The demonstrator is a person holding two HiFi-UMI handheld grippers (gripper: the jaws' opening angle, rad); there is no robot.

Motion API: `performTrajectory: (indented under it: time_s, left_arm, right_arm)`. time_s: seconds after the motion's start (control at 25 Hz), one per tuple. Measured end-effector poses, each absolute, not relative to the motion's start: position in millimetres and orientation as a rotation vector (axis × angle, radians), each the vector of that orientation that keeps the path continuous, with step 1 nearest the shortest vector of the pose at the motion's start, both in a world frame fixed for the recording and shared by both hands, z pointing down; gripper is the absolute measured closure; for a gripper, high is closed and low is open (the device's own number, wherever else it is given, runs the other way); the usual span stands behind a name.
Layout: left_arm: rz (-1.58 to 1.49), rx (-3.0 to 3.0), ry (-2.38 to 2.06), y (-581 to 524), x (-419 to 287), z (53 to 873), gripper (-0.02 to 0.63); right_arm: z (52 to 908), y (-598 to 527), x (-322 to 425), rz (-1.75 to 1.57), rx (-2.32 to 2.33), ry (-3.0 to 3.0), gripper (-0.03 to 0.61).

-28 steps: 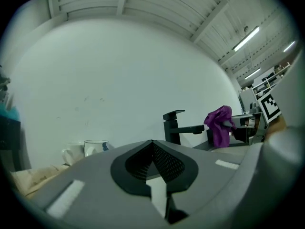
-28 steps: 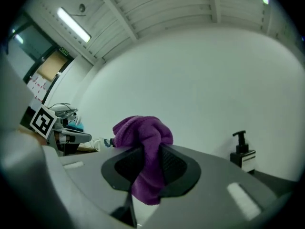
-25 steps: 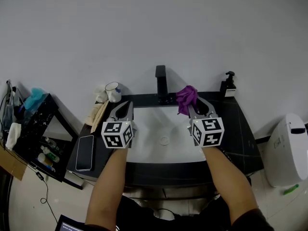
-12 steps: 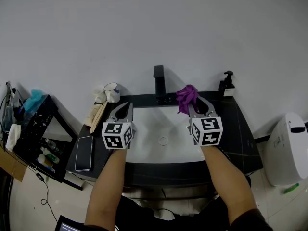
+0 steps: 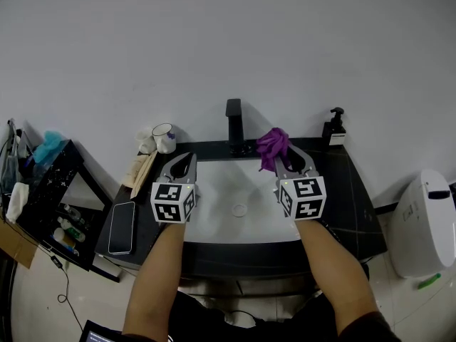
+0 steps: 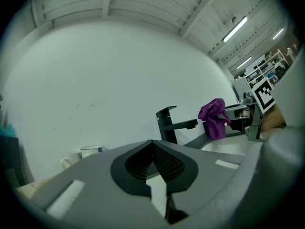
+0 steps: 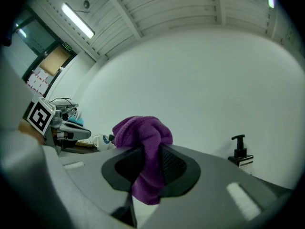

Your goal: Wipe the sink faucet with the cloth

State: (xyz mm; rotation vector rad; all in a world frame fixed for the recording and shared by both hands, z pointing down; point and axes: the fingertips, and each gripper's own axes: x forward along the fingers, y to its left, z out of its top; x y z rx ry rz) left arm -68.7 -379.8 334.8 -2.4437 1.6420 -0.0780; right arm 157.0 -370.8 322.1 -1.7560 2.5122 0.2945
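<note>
Seeing barely any change: my right claw [image 5: 280, 162] still pinches the purple cloth [image 5: 273, 145] just right of the faucet [image 5: 234, 123], apart from it. Left claw [image 5: 187, 159], left of faucet, pressed together, empty. Wiping not started, I'd say.

Head view: high over sink [image 5: 214, 187], steeply down, back wall [image 5: 214, 48] at top. Left gripper view: low over sink's left edge, facing back wall, tilted up, faucet [image 6: 167, 123] ahead. Right gripper view: same from right edge. All three share cloth [image 7: 143, 147].
</note>
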Motion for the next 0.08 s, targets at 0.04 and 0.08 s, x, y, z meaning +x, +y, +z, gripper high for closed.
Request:
performTrajectory:
  time_s: [0.04,0.08]
  left_arm:
    - [-0.079,-2.444,1.643,-379.6,-69.1,334.8,0.597]
    - [-0.079,-2.444,1.645,-379.3,-69.5,334.9,0.597]
  right_arm:
    - [322.2,-370.9,156.8,0.290,-1.755,2.513,0.494]
    - [322.3,-371.1,156.7,0.286,-1.753,2.515,0.494]
